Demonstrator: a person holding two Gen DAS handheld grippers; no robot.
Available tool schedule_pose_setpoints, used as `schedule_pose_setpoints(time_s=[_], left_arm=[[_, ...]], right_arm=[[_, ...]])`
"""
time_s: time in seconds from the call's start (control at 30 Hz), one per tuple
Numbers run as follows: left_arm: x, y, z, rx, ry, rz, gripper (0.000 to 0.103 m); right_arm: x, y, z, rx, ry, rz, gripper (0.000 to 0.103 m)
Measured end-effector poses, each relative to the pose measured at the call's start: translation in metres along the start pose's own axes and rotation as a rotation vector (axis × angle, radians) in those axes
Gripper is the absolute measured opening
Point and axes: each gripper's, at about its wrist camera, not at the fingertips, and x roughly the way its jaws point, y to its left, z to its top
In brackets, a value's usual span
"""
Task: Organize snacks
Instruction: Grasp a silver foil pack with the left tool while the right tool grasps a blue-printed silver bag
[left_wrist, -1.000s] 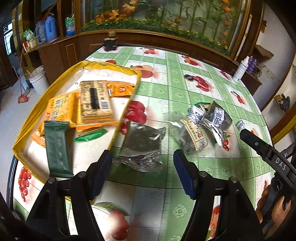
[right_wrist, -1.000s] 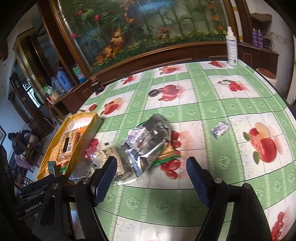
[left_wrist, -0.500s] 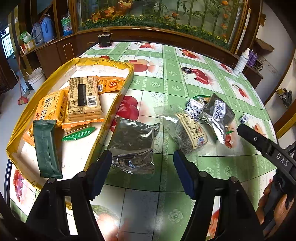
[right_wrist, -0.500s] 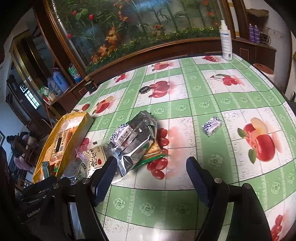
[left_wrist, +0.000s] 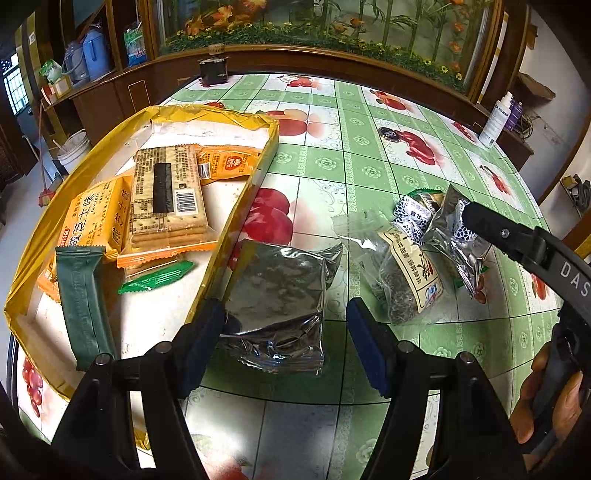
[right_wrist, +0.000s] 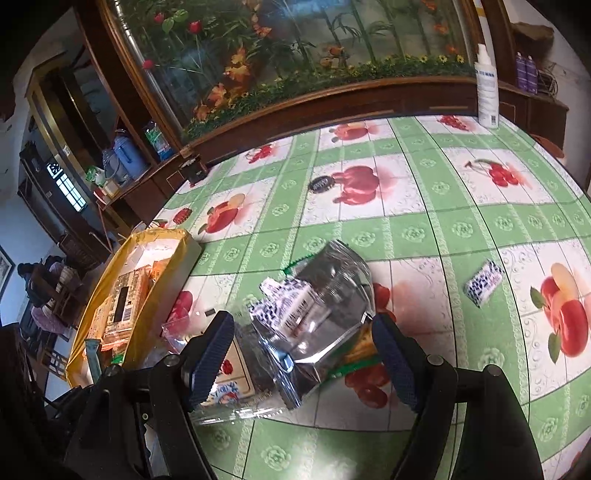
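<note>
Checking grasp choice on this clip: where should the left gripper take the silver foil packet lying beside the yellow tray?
Across its near half, from above: the foil packet lies flat, narrower than the open left gripper, whose fingers already flank it. The tray wall crowds its left edge.

A dark wooden cabinet (right_wrist: 332, 107) curves round behind the table (right_wrist: 461, 229), backed by a glass panel of artificial flowers (right_wrist: 258, 48). Daylight enters through a small window (right_wrist: 70, 188) at far left.
</note>
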Motion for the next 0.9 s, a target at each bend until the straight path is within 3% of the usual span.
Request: schedule_pose_setpoints(time_s=[0.33,0.43,0.57,0.67,0.8,0.9], left_arm=[[0.0,0.009,-0.001,0.007,-0.006,-0.041,0.068],[0.0,0.008,-0.001,0.012,-0.006,-0.048,0.07],[0.003,0.002,0.0,0.035,0.006,-0.041,0.075],[0.006,-0.006,-0.001,0.058,0.013,0.002,0.076],[0.005,0.001,0.001,-0.018,0.002,0.002,0.076],[0.015,-0.017,0.0,0.08,0.046,0.072,0.077]], right_arm=[[-0.009,0.018,0.005,-0.087,-0.057,-0.022,0.074],[-0.001,0.028,0.007,-0.128,-0.019,0.013,0.072],[0.024,0.033,0.008,-0.155,0.037,0.007,0.055],[0.029,0.038,0.01,-0.202,0.037,-0.024,0.055],[0.031,0.045,0.005,-0.306,0.053,-0.085,0.049],[0.027,0.04,0.001,-0.342,0.038,-0.146,0.035]])
